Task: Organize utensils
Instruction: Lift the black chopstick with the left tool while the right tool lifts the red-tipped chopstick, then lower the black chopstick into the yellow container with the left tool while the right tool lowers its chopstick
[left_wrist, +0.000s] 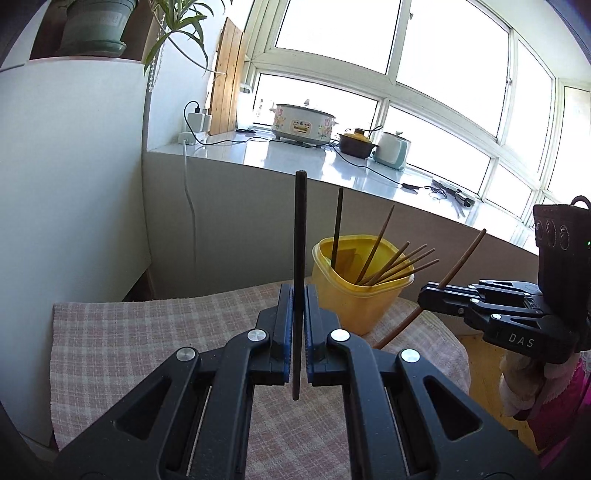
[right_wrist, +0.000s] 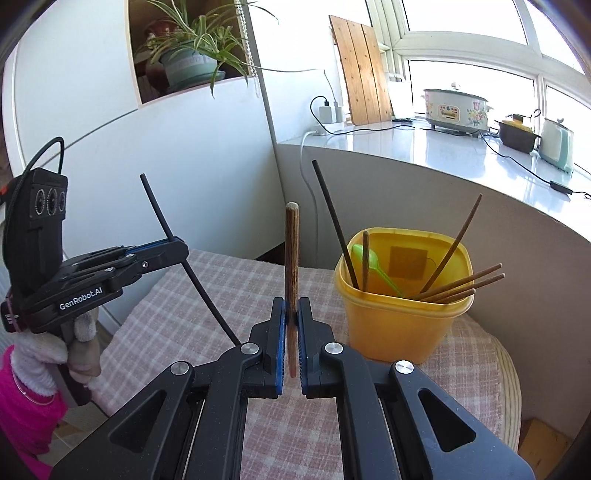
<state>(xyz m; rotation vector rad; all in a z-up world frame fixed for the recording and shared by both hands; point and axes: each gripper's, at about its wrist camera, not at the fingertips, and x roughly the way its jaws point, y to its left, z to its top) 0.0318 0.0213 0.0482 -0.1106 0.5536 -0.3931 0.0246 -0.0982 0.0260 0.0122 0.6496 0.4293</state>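
In left gripper (left_wrist: 298, 314): slim black chopstick (left_wrist: 298, 236)

Daylight is pouring through the large windows (left_wrist: 388, 55) at upper right, brightening a white sill counter (left_wrist: 295, 158). A potted plant (right_wrist: 188, 59) is sitting in a wall niche at upper left, above white walls (left_wrist: 74, 166).

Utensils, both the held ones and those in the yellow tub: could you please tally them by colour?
Black chopsticks: 2
Brown chopsticks: 6
Green spoon: 1
Total: 9
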